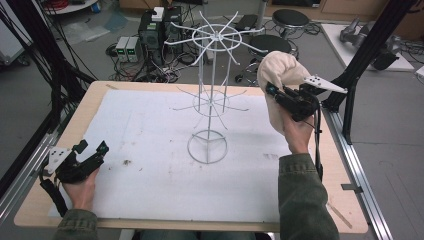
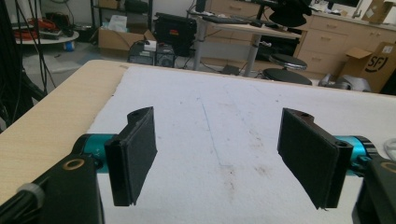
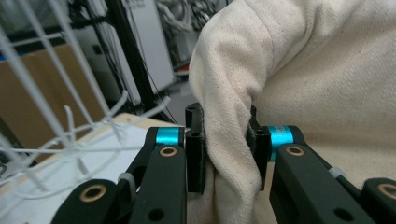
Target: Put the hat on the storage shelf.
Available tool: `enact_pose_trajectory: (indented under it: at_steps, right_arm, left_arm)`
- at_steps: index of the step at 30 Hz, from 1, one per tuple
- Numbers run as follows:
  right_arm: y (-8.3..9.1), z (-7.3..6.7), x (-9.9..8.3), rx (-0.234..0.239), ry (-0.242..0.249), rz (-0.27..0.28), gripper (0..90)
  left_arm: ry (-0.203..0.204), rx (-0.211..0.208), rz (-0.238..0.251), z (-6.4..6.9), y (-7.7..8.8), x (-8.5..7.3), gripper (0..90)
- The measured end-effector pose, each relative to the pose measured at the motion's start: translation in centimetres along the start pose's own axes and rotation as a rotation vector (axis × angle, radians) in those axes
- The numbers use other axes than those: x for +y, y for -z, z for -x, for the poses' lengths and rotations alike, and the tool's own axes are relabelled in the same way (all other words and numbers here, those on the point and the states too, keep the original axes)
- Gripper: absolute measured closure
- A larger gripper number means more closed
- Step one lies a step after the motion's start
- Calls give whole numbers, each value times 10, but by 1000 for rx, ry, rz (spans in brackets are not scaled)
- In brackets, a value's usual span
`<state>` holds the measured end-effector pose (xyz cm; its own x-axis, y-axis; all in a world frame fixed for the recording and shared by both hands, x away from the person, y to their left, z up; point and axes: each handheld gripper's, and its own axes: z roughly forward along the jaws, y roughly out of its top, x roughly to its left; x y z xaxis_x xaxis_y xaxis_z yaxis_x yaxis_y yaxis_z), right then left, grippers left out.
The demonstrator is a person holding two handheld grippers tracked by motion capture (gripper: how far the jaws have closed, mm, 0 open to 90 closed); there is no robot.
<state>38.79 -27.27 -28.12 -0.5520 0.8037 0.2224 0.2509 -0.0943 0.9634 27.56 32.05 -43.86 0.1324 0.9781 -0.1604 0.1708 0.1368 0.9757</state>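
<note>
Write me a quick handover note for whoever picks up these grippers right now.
Right hand-held gripper: shut on the cream cloth item, held up beside the white wire rack's top arms.
Left hand-held gripper: open, empty, low over the white table mat at its near left.
Done: cloth picked up.
Left: probably hang it on a rack arm; it is on none yet.

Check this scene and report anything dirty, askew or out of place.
The white mat has small dark stains, one near the left gripper and fainter ones right of the wire rack. The rack stands upright. The right gripper pinches a cream cloth in the air. Nothing else looks odd.
</note>
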Motion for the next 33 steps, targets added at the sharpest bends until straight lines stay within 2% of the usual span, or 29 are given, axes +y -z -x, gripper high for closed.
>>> enact_pose_trajectory:
  at_steps: [11,16,25,33]
  right_arm:
    - [25,-17,13,91,58,166,747]
    - [31,-22,16,107,87,195,746]
    - [37,-24,18,118,81,208,744]
    - [48,-33,30,134,99,236,741]
  left_arm:
    - [-1,0,2,0,0,0,280]
    - [2,1,3,0,0,0,281]
    - [9,-1,5,0,0,0,281]
    - [11,-3,2,0,-1,0,281]
